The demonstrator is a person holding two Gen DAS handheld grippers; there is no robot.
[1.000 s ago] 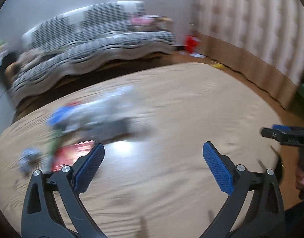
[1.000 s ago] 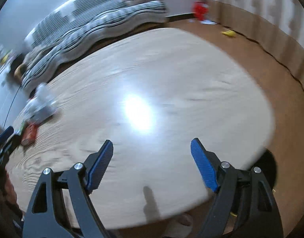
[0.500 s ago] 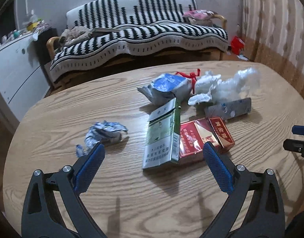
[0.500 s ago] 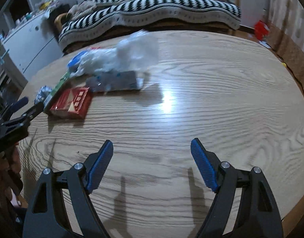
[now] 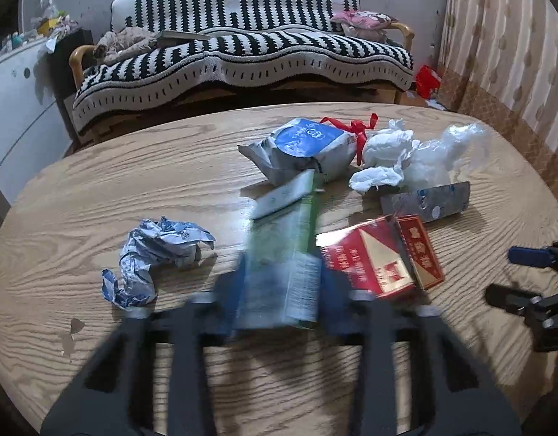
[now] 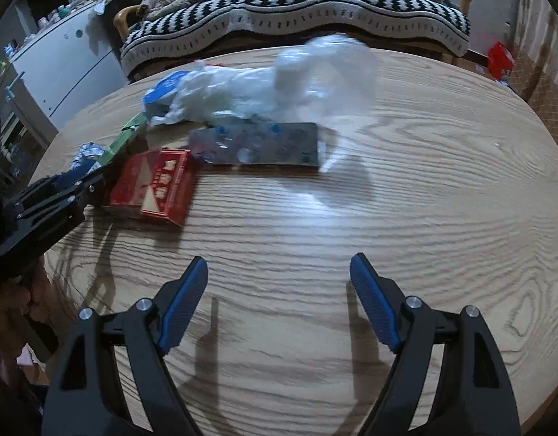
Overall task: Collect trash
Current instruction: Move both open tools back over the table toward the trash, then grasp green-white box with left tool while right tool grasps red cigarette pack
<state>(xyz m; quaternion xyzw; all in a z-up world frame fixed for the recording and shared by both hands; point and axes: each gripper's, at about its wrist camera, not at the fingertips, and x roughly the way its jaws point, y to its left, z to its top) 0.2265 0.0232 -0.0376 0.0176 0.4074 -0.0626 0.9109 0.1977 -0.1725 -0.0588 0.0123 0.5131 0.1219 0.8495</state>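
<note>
Trash lies on a round wooden table (image 5: 97, 189). My left gripper (image 5: 280, 292) is shut on the near end of a green and white carton (image 5: 286, 254); its fingers are blurred. Beside it lie a red cigarette pack (image 5: 373, 258), a crumpled blue-white wrapper (image 5: 155, 250), a grey pouch with a blue lid (image 5: 304, 149), white plastic bags (image 5: 409, 160) and a silver blister pack (image 5: 428, 200). My right gripper (image 6: 279, 298) is open and empty over bare table, short of the red pack (image 6: 155, 185) and blister pack (image 6: 257, 143).
A black-and-white striped sofa (image 5: 242, 51) stands behind the table. A white cabinet (image 5: 13, 101) is at the left. A red object (image 5: 428, 80) lies on the floor by the curtain wall. The right gripper also shows at the right edge of the left wrist view (image 5: 533, 279).
My left gripper moved forward and closed on the green and white carton. My right gripper has swung to face the trash pile and stays open.
</note>
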